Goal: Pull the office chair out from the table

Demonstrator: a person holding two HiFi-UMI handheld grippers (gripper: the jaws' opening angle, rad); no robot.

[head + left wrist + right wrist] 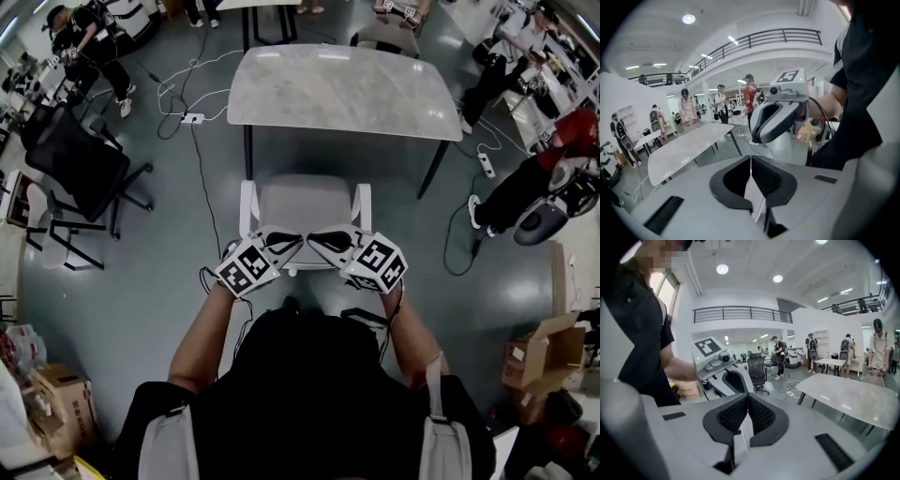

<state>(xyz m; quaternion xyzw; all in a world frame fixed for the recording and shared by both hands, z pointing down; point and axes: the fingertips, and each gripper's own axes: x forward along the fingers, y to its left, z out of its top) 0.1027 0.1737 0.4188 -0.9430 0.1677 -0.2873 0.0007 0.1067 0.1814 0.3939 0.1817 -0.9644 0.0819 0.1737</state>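
In the head view the pale office chair (305, 208) sits at mid-frame, just below the near edge of the grey table (342, 89). The left gripper (289, 242) and right gripper (323, 241) point toward each other over the chair's lower edge. The left gripper view shows its jaws pressed together with nothing between them, the table at the left and the right gripper at upper centre. The right gripper view shows its jaws likewise closed and empty, with the table at lower right and the left gripper left of centre.
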